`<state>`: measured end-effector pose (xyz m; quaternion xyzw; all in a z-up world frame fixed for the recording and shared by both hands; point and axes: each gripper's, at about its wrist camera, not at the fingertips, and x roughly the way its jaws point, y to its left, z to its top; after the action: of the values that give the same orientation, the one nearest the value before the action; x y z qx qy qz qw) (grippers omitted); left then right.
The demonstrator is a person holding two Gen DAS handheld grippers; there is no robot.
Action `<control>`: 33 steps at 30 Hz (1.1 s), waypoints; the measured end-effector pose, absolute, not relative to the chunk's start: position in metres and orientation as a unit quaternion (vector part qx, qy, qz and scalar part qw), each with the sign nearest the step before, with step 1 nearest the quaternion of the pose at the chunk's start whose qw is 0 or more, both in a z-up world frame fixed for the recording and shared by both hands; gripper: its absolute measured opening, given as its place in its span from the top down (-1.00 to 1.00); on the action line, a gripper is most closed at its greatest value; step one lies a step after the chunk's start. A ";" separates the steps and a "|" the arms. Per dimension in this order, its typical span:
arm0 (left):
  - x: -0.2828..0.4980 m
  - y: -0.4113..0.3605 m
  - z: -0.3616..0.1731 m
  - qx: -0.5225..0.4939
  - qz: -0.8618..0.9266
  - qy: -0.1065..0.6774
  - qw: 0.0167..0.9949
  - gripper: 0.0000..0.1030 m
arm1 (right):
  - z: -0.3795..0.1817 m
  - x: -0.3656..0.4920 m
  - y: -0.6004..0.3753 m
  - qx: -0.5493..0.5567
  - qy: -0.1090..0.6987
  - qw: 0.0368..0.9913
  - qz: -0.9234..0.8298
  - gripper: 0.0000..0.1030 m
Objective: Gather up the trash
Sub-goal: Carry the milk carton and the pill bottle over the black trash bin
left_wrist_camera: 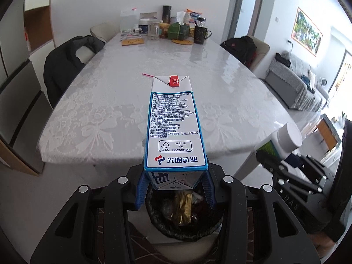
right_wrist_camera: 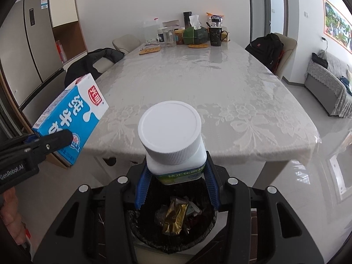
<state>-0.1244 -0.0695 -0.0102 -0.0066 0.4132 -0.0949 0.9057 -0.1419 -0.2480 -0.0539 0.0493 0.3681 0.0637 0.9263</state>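
Observation:
My left gripper [left_wrist_camera: 176,189] is shut on a blue and white milk carton [left_wrist_camera: 173,123], whose red-striped straw [left_wrist_camera: 147,75] sticks out at its far end. The same carton [right_wrist_camera: 72,118] shows at the left of the right wrist view. My right gripper [right_wrist_camera: 177,187] is shut on a white plastic bottle [right_wrist_camera: 173,140] with a wide white cap and a green label; that bottle [left_wrist_camera: 286,140] appears at the right of the left wrist view. Directly below both grippers stands a black-lined trash bin [left_wrist_camera: 167,226], its rim [right_wrist_camera: 145,235] ringing crumpled gold and dark wrappers [right_wrist_camera: 173,217].
A long table [left_wrist_camera: 132,88] with a white lace cloth stretches ahead, its near edge just beyond the bin. Cups, jars, a tissue box and a black mug [left_wrist_camera: 200,34] crowd its far end. Chairs with dark jackets [left_wrist_camera: 68,61] flank it. A fridge [right_wrist_camera: 28,50] stands left, a sofa [right_wrist_camera: 325,81] right.

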 end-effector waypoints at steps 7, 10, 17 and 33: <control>-0.154 -0.070 -0.033 0.000 -0.109 0.425 0.898 0.20 | -0.068 -0.166 -0.250 0.052 0.372 0.924 0.070 0.17; -0.163 -0.069 -0.047 0.003 -0.113 0.437 0.892 0.20 | -0.078 -0.170 -0.248 0.053 0.379 0.921 0.072 0.17; -0.174 -0.064 -0.085 0.005 -0.107 0.458 0.882 0.20 | -0.108 -0.179 -0.247 0.053 0.396 0.914 0.073 0.17; -0.141 -0.066 -0.180 0.003 -0.089 0.503 0.860 0.20 | -0.210 -0.159 -0.240 0.055 0.463 0.882 0.063 0.17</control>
<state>-0.1413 -0.0661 -0.1799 0.0030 0.5028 -0.0889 0.8598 -0.1587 -0.2403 -0.2096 0.0552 0.4633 0.0632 0.8822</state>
